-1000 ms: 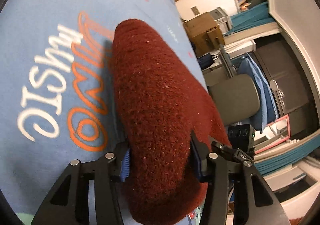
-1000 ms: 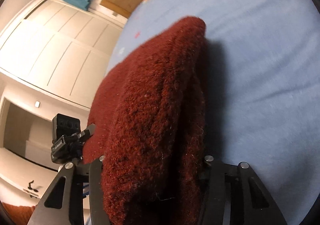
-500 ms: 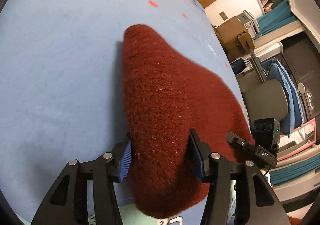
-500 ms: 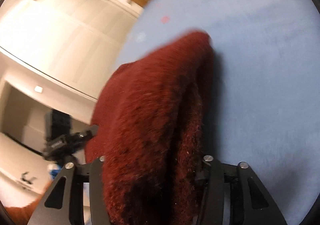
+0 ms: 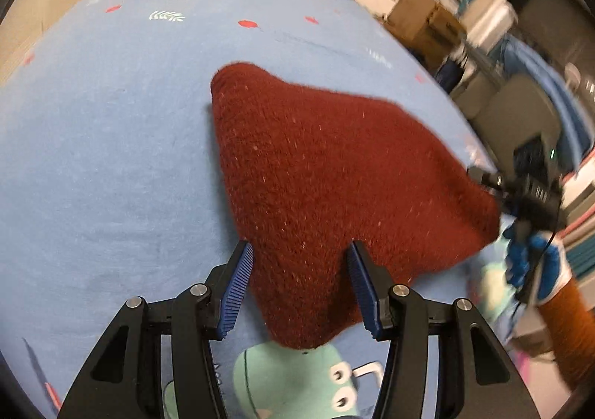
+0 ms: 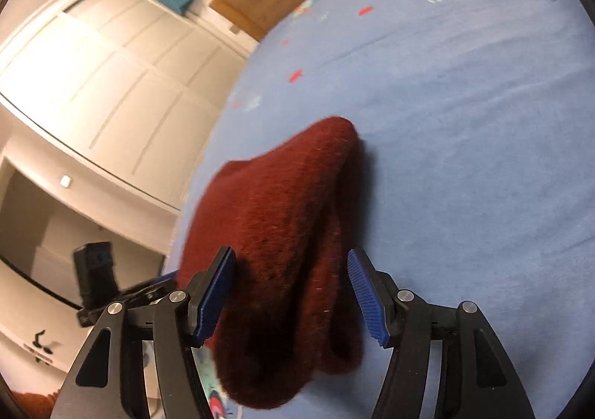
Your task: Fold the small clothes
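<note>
Left wrist view: red knit garment [image 5: 319, 188] lies between the open left tool [image 5: 299, 285].

Folded dark-red knit garment [image 5: 327, 188] on bedspread

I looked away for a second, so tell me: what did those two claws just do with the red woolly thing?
Both let go. The left gripper and right gripper, clamped on the red knit a second ago, now stand open with its edges loose between the pads. The knit has spread wider on the blue sheet, still folded.
</note>
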A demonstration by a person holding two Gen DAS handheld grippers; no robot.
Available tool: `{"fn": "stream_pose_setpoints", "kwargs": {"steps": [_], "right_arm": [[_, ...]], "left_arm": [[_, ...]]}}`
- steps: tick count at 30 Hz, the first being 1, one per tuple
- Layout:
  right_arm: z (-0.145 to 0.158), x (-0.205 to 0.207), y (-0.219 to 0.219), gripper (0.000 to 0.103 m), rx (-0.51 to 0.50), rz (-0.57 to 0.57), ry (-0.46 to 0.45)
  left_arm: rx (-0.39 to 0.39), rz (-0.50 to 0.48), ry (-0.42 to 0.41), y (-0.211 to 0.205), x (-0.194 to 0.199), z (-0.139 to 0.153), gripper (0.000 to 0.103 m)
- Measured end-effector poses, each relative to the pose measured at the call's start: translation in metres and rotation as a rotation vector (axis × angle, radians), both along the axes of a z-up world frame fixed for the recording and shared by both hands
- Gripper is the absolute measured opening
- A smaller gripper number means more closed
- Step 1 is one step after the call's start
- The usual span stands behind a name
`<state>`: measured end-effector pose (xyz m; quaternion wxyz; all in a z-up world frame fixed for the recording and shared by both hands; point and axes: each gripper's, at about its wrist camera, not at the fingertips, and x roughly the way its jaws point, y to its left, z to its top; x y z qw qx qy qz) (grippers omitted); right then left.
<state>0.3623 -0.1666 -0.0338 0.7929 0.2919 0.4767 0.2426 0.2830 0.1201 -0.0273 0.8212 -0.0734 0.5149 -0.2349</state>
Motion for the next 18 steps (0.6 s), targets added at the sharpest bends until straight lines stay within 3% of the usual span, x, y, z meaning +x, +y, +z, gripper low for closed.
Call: {"fn": "stream_pose_setpoints", "kwargs": {"steps": [3,7,13,18], "right_arm": [[-0.01,0.002,0.006,0.065,-0.093,0.009,0.022],[-0.02,0.0,0.015,0.068,-0.226,0.019,0.037],[-0.019,0.006,0.021,0.077,-0.422,0.048,-0.018],[-0.011,0.004,0.023,0.077,-0.475,0.058,-0.025]], "left_arm": [[0.056,-0.023,-0.006,-0.014,-0.007,-0.008,0.049],[0.043,-0.023,0.012,-0.012,-0.012,-0.022,0.051],[0.064,-0.03,0.008,-0.007,-0.002,-0.027,0.059],[0.046,-0.009,0.022,-0.001,-0.002,-0.018,0.059]]}}
